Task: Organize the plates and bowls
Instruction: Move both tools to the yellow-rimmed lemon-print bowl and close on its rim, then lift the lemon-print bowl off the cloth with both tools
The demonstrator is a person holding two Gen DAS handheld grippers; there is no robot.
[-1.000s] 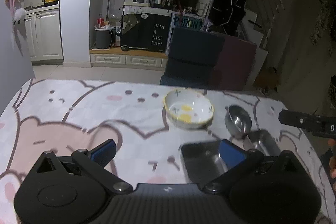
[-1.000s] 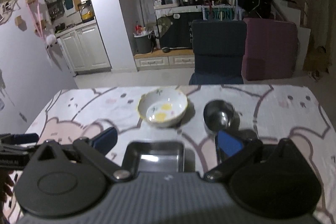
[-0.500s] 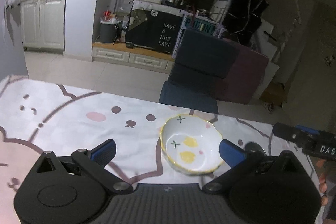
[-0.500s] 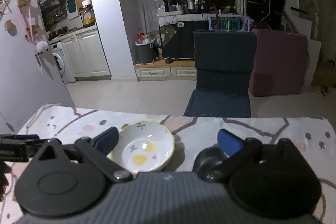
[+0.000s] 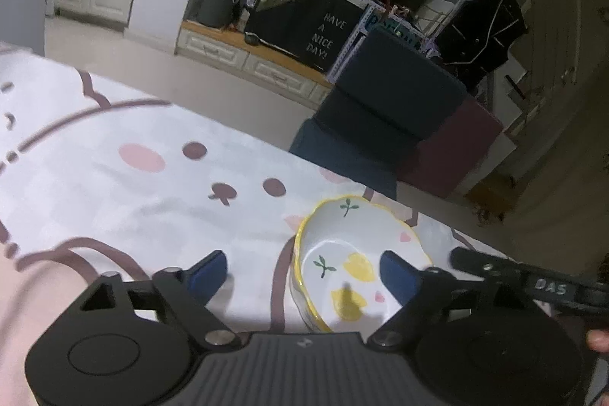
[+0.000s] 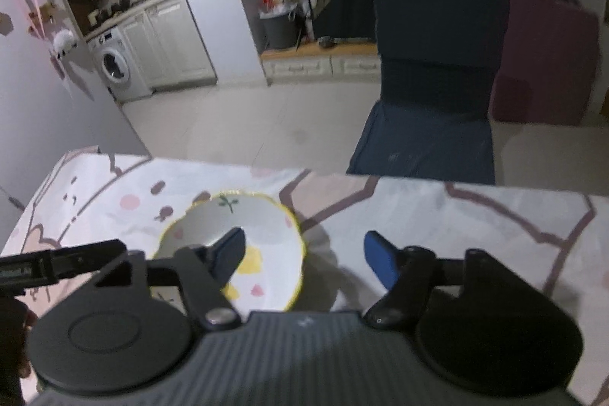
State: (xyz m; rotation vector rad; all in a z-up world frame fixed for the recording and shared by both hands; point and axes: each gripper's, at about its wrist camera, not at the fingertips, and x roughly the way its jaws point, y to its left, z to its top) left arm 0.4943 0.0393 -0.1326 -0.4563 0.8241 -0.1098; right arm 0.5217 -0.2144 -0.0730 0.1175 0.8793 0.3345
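Note:
A white bowl (image 5: 342,227) with a yellow scalloped rim and lemon print sits on the cartoon-print tablecloth (image 5: 114,200). My left gripper (image 5: 302,273) straddles the bowl's left wall. One blue pad is over the inside and the other is outside on the cloth. Its jaws are closing, and the pads stand clear of the wall. In the right wrist view the same bowl (image 6: 262,215) has its right wall between the jaws of my right gripper (image 6: 304,255). Those jaws are closing too, with a gap to the rim. Each gripper's black side bar shows at the edge of the other's view.
The table's far edge (image 6: 418,179) runs just beyond the bowl. A dark blue chair (image 6: 430,101) and a maroon cushion (image 6: 544,63) stand behind it. A person's fingertip (image 5: 599,341) shows at the right edge of the left wrist view.
Both grippers came forward and down onto the bowl, which is now large between the fingers. The metal trays and steel bowl dropped out of view. Both pairs of jaws narrowed.

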